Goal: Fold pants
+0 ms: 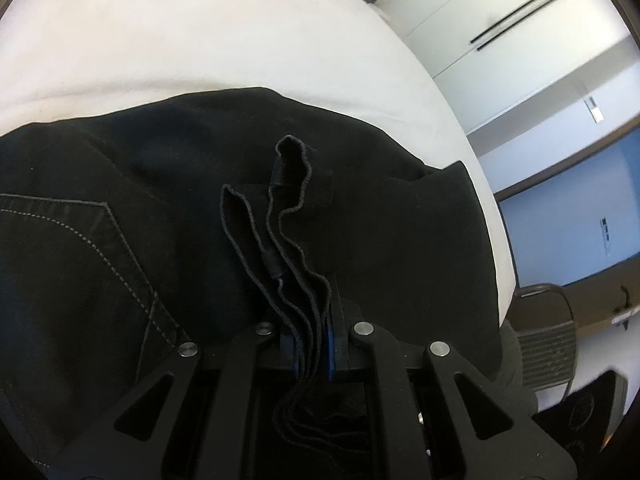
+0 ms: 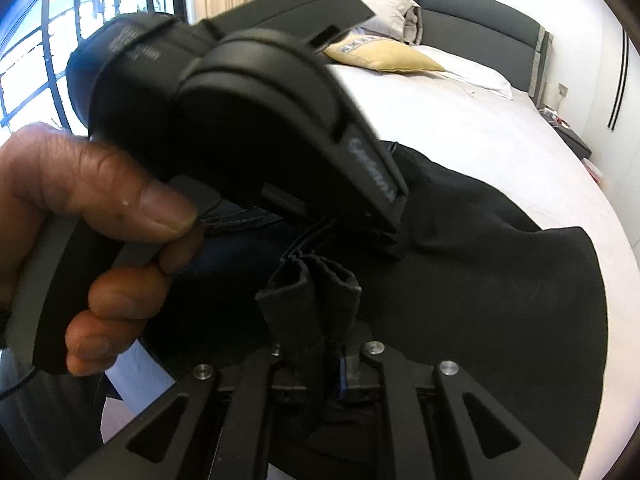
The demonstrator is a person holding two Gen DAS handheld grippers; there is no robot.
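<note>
Clamped between the closed fingers of the left gripper (image 1: 310,344) is a bunch of layered hem edges of the black pants (image 1: 120,208), which spread over the white bed (image 1: 200,32). From the right wrist view, the right gripper (image 2: 328,356) pinches folded cloth too, while the person's left hand (image 2: 92,216) wraps its gripper's handle just ahead, thumb on the trigger, angled down over the pants.
</note>
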